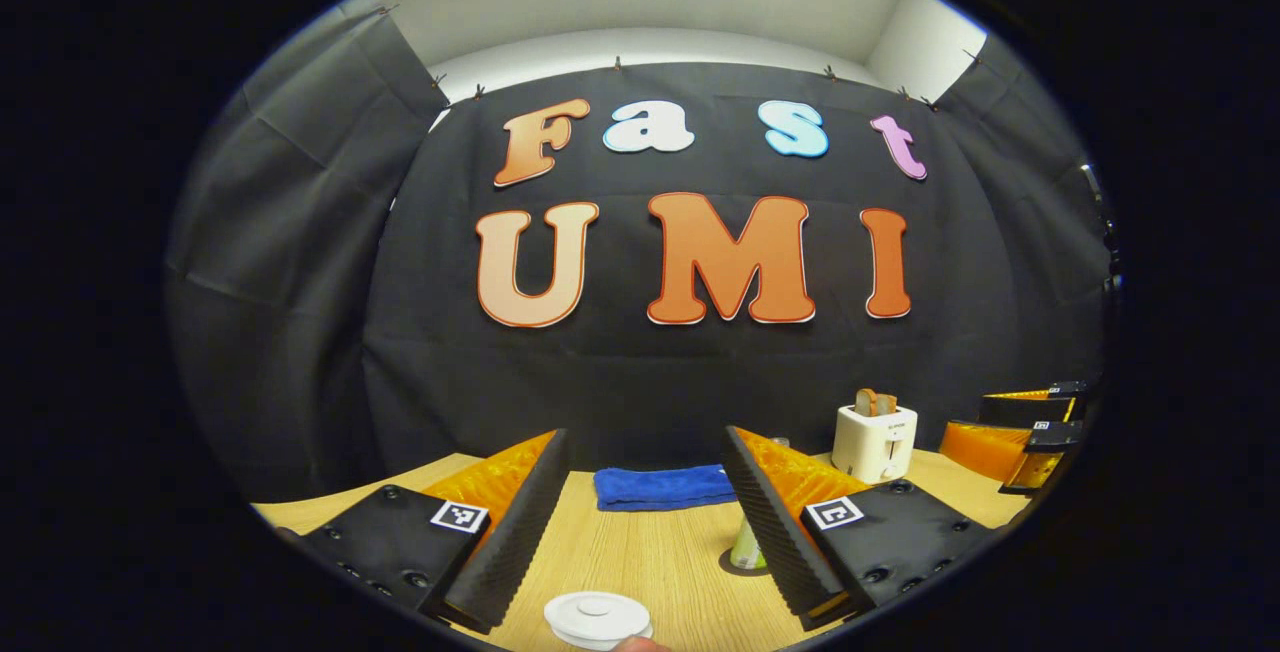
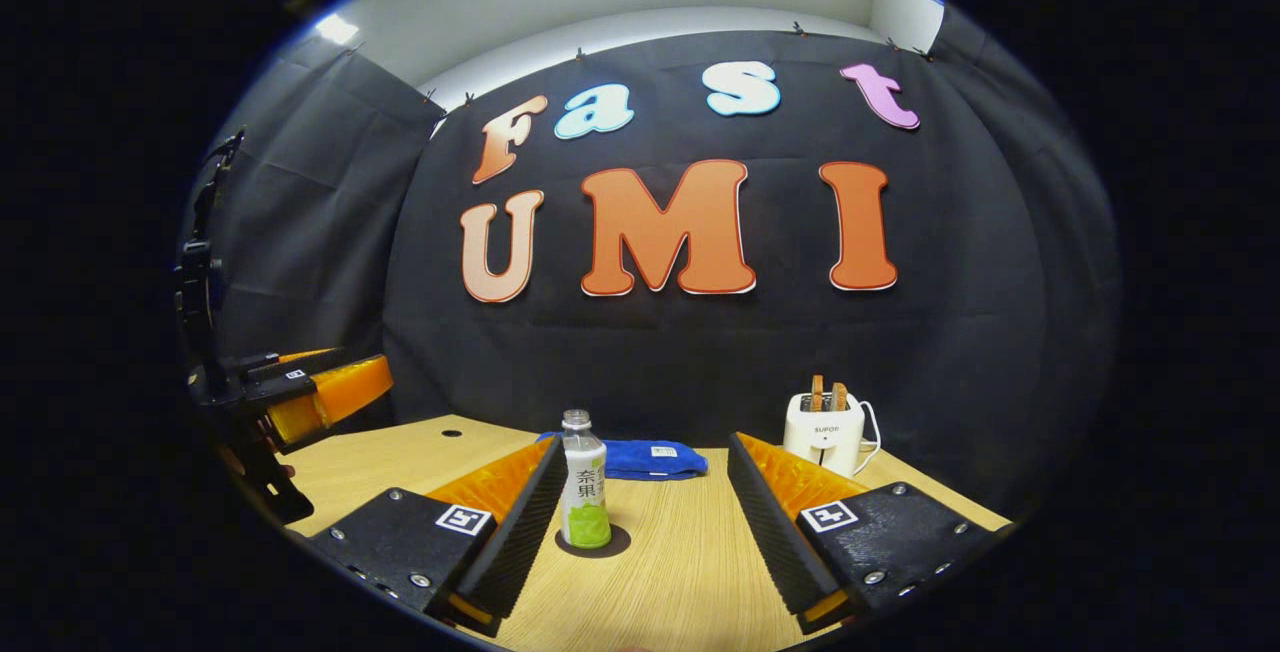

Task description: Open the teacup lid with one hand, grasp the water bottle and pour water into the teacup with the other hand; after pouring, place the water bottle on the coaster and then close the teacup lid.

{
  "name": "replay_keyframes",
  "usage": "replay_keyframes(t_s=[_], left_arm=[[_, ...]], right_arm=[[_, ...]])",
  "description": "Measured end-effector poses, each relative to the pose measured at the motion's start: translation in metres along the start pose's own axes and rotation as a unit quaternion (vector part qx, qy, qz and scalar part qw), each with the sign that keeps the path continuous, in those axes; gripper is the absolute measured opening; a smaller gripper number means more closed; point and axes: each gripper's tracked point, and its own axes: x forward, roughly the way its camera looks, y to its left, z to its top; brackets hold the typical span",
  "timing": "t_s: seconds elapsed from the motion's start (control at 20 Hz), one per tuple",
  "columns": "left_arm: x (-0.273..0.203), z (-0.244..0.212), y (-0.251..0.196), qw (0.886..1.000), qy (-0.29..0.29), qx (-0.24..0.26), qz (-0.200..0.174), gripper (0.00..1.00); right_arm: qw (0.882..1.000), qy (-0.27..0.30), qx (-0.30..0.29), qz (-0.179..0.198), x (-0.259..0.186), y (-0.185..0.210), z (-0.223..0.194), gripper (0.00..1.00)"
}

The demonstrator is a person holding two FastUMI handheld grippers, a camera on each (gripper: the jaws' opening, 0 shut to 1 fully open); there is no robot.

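In the left gripper view a white round teacup lid (image 1: 597, 618) sits at the bottom edge, just in front of and below my open left gripper (image 1: 645, 452); the cup under it is cut off. The water bottle (image 1: 747, 544) peeks out from behind that gripper's right finger, on a dark coaster (image 1: 728, 564). In the right gripper view the bottle (image 2: 584, 480) stands upright and uncapped on the coaster (image 2: 618, 544), with a little green liquid in it. It is next to the left finger of my open right gripper (image 2: 646, 447), which holds nothing.
A folded blue cloth (image 2: 640, 457) lies at the back of the wooden table (image 2: 680, 572). A white toaster (image 2: 828, 429) with bread in it stands at the back right. The other gripper appears at the side of each view: right gripper (image 1: 1030, 427), left gripper (image 2: 300, 387).
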Motion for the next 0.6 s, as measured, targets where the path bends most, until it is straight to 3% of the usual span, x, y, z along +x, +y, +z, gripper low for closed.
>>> replay_keyframes(t_s=[0.05,0.1,0.2,0.6], left_arm=[[-0.001,0.001,0.000,1.000,-0.002,0.001,0.001,0.99],[-0.002,0.002,0.000,1.000,-0.003,-0.001,0.000,0.95],[-0.002,0.002,0.001,1.000,-0.003,0.000,0.002,0.99],[-0.006,-0.004,0.012,1.000,0.000,0.005,0.014,0.97]], right_arm=[[1.000,0.002,-0.001,0.000,-0.001,0.000,-0.001,0.96],[1.000,0.001,-0.001,0.000,0.000,0.000,-0.001,0.96],[1.000,-0.001,-0.004,-0.004,0.000,-0.002,0.001,0.96],[1.000,-0.009,-0.015,-0.002,0.001,0.005,0.004,0.96]])
